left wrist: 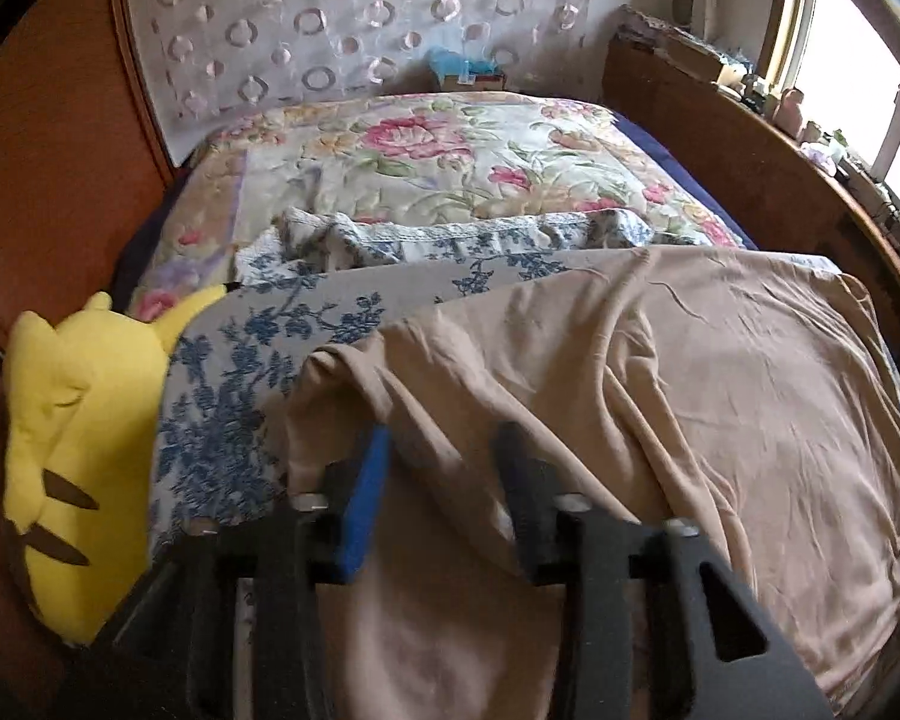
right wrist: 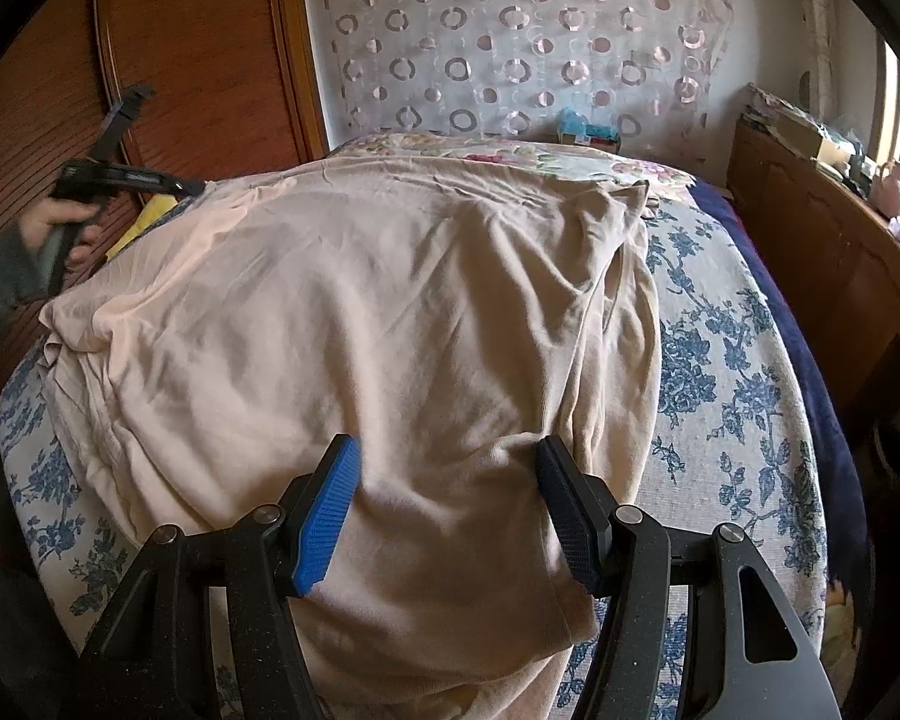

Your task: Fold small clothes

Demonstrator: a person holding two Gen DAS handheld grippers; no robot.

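Observation:
A large beige garment (right wrist: 354,312) lies spread over the blue-flowered bedspread (right wrist: 720,396). In the right wrist view my right gripper (right wrist: 447,462) holds a thick bunch of its near edge between the blue pad (right wrist: 327,516) and the dark pad; the hem hangs below the fingers. My left gripper (left wrist: 444,468) has a raised fold of the same garment (left wrist: 720,372) running between its fingers and draping over the right one. From the right wrist view the left gripper (right wrist: 186,186) sits at the garment's far left corner, held by a hand (right wrist: 54,222), with the cloth drawn toward it.
A yellow plush toy (left wrist: 78,420) lies at the bed's left edge against a wooden wardrobe (right wrist: 198,60). Beyond the garment lies a pink-flowered quilt (left wrist: 450,156), then a curtain with rings (right wrist: 510,48). A wooden shelf with clutter (left wrist: 750,138) runs along the right under the window.

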